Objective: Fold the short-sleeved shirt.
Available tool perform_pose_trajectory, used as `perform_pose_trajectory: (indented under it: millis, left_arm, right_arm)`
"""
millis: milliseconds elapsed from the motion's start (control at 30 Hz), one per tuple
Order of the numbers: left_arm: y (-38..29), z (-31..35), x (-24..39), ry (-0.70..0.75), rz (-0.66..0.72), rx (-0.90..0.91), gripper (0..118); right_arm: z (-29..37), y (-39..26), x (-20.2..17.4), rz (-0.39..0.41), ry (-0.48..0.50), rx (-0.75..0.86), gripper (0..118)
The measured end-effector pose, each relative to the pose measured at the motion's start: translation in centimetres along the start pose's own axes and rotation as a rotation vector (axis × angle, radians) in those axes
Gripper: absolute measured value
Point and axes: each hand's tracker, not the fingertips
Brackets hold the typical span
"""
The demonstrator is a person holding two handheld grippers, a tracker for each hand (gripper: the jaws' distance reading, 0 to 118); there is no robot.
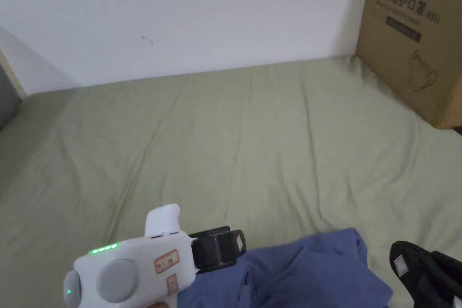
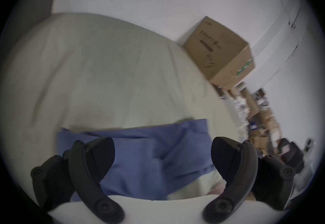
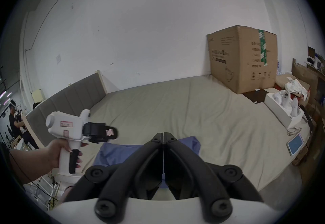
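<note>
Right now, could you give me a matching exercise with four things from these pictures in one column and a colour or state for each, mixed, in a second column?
Things:
1. shirt
2. left gripper
3. right gripper
4. cardboard box

Colour or state:
a. jaws shut together
b. brown, standing on the far corner of the bed
c. blue, lying crumpled at the near edge
d. jaws wide open above the cloth

Right pairs: 1-c, 2-d, 3-a, 4-b.

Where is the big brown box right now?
The cardboard box sits on the far right corner of the green bed, against the white wall, well beyond the blue shirt.
</note>
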Motion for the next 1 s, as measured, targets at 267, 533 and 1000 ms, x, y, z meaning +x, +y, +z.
perform_pose_trajectory:
  millis: [267,533,1000]
  left_arm:
    - [-3.4,-2.2,-2.5,0.179,-0.07,-0.096,1]
    - [-8.1,-9.7,3.4,0.125,-0.291,-0.334,0]
    - [-2.6,1.7,-9.6,-0.428,0.274,-0.1,17]
  right_arm:
    - [-0.9,-1.0,2.2,-0.097,-0.023,-0.055,0]
    - [-0.8,-1.0,2.1,-0.096,-0.015,-0.085,0]
    - [-2.2,-0.8,0.4,-0.066,0.014,-0.129,0]
